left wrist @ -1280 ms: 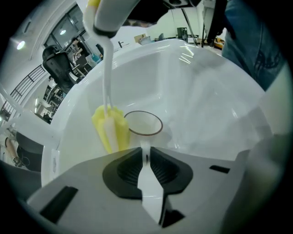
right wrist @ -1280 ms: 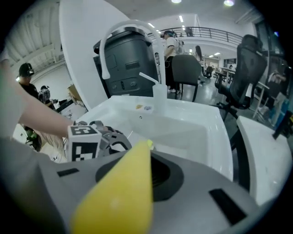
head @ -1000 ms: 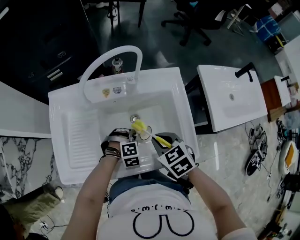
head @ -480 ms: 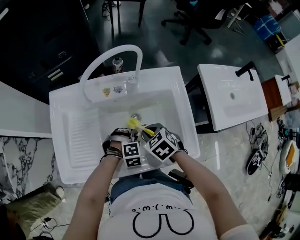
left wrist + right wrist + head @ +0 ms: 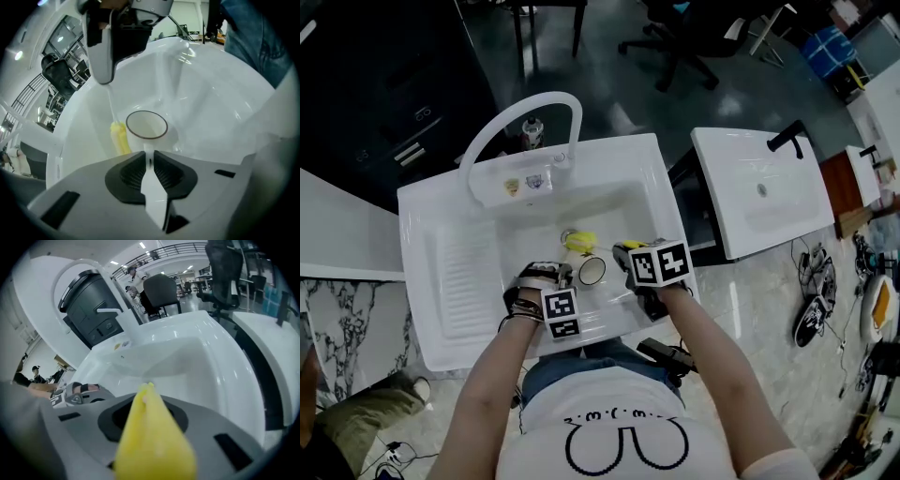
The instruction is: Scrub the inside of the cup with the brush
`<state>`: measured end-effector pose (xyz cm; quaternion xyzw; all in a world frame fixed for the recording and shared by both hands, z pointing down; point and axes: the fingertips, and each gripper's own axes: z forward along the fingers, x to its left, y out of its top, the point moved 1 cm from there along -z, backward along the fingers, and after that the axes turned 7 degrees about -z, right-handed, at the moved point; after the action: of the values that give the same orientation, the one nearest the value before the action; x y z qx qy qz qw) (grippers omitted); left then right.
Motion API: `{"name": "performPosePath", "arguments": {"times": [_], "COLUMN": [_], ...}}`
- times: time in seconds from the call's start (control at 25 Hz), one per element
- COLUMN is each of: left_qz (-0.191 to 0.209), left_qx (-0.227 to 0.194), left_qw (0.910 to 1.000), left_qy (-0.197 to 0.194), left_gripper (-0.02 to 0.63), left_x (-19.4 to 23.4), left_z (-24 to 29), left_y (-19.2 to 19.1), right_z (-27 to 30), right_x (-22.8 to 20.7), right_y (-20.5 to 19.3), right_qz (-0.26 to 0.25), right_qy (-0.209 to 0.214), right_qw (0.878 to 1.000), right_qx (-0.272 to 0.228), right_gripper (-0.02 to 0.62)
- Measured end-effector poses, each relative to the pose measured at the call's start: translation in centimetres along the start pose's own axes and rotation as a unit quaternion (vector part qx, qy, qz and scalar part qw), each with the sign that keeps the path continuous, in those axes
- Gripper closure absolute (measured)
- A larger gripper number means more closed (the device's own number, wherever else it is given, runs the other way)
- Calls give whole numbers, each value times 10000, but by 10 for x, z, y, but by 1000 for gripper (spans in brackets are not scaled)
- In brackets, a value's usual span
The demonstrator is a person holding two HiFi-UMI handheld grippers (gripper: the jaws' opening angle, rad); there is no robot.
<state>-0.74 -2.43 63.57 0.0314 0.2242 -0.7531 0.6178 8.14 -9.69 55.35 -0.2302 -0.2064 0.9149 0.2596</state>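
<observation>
A white cup [image 5: 592, 271] with a dark rim lies tilted in the white sink [image 5: 652, 202], its mouth open toward me. My left gripper [image 5: 575, 284] is shut on the cup's white handle [image 5: 151, 187]. The brush's yellow head [image 5: 580, 242] lies outside the cup, next to its rim and the drain. In the left gripper view that head [image 5: 120, 138] sits just left of the cup [image 5: 146, 126]. My right gripper [image 5: 625, 251], to the right of the cup, is shut on the brush's yellow handle [image 5: 154, 437].
A white arched faucet [image 5: 520, 117] stands at the sink's back, with a small bottle [image 5: 532, 129] behind it. A ribbed drainboard [image 5: 459, 272] lies left of the basin. A second white washbasin [image 5: 759, 192] stands to the right. Office chairs stand beyond on the dark floor.
My right gripper has swung from over the cup to its right side. The brush head went with it and is now outside, beside the rim. The left gripper and cup barely moved.
</observation>
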Motion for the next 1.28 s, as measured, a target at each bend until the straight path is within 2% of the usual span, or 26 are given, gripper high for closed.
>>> {"name": "performPosePath", "arguments": {"times": [0.12,0.24,0.32,0.36,0.44,0.52,0.6,0.72,0.8,0.92,1.04,1.08,1.16,1.28], "left_qz": [-362,-796,-1310,-1676,-2513,-3278,-3850,-4496,-4665,-4623,-4659,-4678,-4731,-4904], "left_qx": [26,96,83,55,-16,-90,-153,-177,-98,49,102,85,-94,-696], "left_qw": [9993,9968,9913,9857,9673,9435,9209,8905,8818,8840,8824,8816,8793,8687], "left_qy": [-14,23,-65,-148,-331,-483,-586,-674,-684,-692,-644,-621,-539,-58], "left_gripper": [541,541,541,541,541,541,541,541,540,537,533,513,413,400], "left_x": [0,5,10,13,18,21,21,19,18,16,17,19,25,52], "left_z": [0,1,2,3,4,5,5,6,7,10,10,8,-2,-37], "left_y": [-7,-17,-23,-26,-31,-37,-40,-47,-53,-55,-56,-57,-57,-58], "right_z": [-15,-32,-45,-51,-63,-73,-81,-88,-90,-89,-89,-90,-94,-101], "right_x": [-9,-12,-11,-9,-5,1,6,14,19,26,30,32,35,38], "right_y": [-5,-8,-6,-3,4,10,15,22,26,27,30,32,35,39], "right_qz": [7,-372,-426,-396,-359,-432,-537,-660,-796,-1073,-1174,-1182,-1236,-1417], "right_qy": [-268,-573,-653,-664,-670,-711,-764,-802,-799,-822,-817,-813,-813,-874], "right_qw": [9996,9976,9966,9963,9951,9931,9909,9882,9871,9849,9832,9827,9807,9762], "right_qx": [-45,-59,-248,-377,-632,-827,-972,-1122,-1138,-1086,-1130,-1172,-1274,-1392], "right_gripper": [555,555,555,555,555,555,555,555,555,555,555,555,555,555]}}
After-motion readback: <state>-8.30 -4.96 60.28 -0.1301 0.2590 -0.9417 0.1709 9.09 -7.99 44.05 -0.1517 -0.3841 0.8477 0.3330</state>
